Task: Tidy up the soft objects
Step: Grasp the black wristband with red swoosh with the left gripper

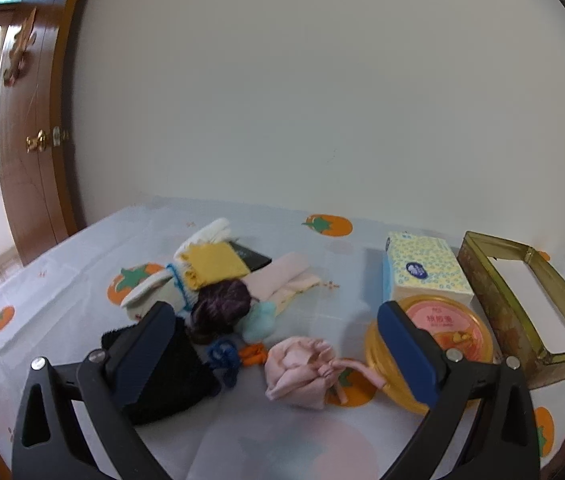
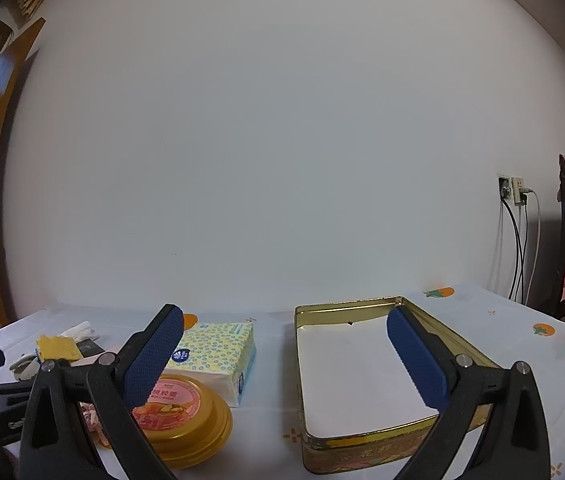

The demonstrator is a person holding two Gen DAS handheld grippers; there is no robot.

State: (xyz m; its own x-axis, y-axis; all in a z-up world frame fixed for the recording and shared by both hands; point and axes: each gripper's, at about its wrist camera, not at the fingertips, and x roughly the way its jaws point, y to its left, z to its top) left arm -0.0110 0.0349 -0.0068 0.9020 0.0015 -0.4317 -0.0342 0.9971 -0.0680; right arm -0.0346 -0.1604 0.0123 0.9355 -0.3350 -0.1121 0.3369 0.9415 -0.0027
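In the left wrist view a pile of soft things lies on the table: a pink cloth bundle (image 1: 302,372), a black knit piece (image 1: 170,376), a dark purple knit (image 1: 222,308), a yellow cloth (image 1: 214,268), a pale pink folded cloth (image 1: 282,284) and white socks (image 1: 206,234). My left gripper (image 1: 278,340) is open and empty, just above the pink bundle. My right gripper (image 2: 284,356) is open and empty, hovering over the near left part of the open gold tin box (image 2: 362,450), which has a white bottom. The tin also shows in the left wrist view (image 1: 522,320).
A yellow patterned tissue pack (image 2: 218,352) and a round gold-rimmed food container (image 2: 186,420) stand between the pile and the tin. The table has a white cloth with orange fruit prints (image 1: 328,225). A wooden door (image 1: 30,140) is at the left; wall sockets with cables (image 2: 516,216) are at the right.
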